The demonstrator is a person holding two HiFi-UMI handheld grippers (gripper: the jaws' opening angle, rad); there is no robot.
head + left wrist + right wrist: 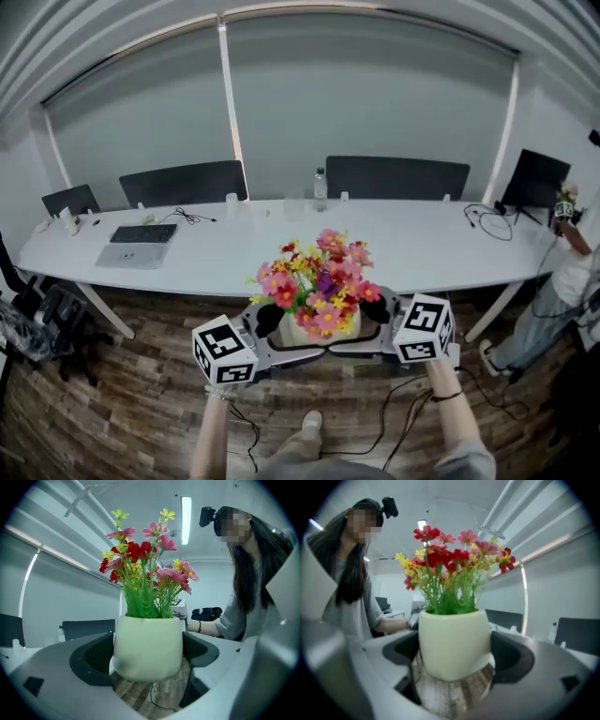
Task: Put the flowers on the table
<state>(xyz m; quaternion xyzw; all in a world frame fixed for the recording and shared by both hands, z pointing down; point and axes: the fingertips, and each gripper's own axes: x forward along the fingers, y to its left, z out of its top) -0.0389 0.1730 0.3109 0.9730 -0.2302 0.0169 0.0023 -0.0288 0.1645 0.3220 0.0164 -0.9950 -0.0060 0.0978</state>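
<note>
Jaws on the left gripper (pixel 147 653) and the right gripper (pixel 454 656) each stand about a pot's width apart. Their dark pads press against opposite flanks of one cream pot (pixel 305 330), so the two tools share the load from either side. I take this as a way to keep a round, smooth-looking vessel upright, where a single pinch might let it slip. Ahead lies the long white bench (pixel 422 246), the place the task names, well apart from the pot. Between bench and person runs the wooden floor (pixel 122 394), and the pot hangs in the air above it. The flowers (pixel 319 277), pink, red and yellow on green stems, stand upright out of the pot. Smaller things on the bench are a laptop (pixel 141 234) toward its left and a bottle (pixel 320 190) at the far edge near the middle. Only the head view shows the bench and the gap left to cross. Only the gripper views show the pot's sides seated against the pads and floorboards under its base, so nothing but the jaws carries it.
</note>
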